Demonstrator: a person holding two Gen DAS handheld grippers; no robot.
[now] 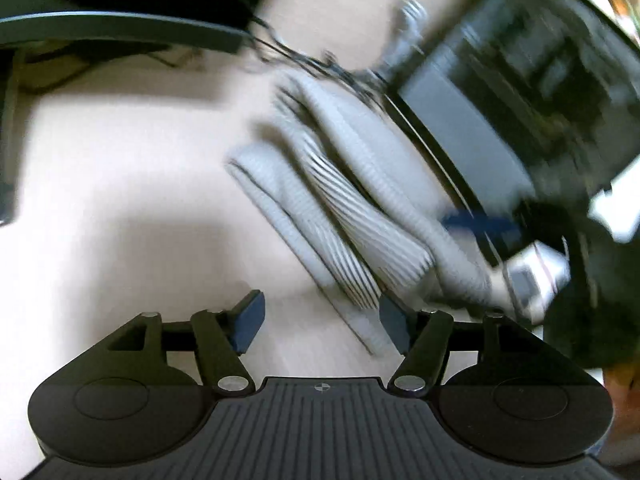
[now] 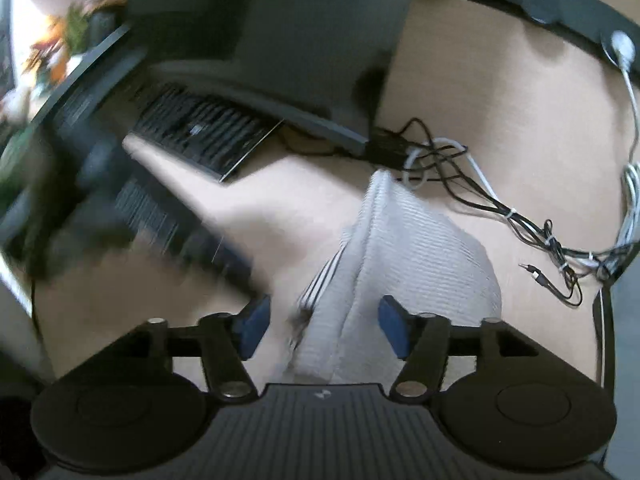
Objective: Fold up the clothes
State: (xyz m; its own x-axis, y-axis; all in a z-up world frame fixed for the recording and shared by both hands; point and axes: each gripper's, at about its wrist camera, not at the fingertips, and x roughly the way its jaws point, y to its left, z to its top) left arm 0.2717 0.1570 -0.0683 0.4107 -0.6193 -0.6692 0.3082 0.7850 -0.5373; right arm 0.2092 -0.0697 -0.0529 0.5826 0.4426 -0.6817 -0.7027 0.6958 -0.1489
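Note:
A grey and white ribbed garment lies folded in a long bundle on the light wooden table. My left gripper is open and empty, with the near end of the bundle just beyond its right finger. In the right wrist view the same garment runs away from me, and its near end lies between the open fingers of my right gripper. The right gripper also shows, blurred, in the left wrist view at the garment's far side.
A black keyboard and a dark monitor stand sit behind the garment. A tangle of black and white cables lies to the right of it. A dark monitor base is at the far left of the table.

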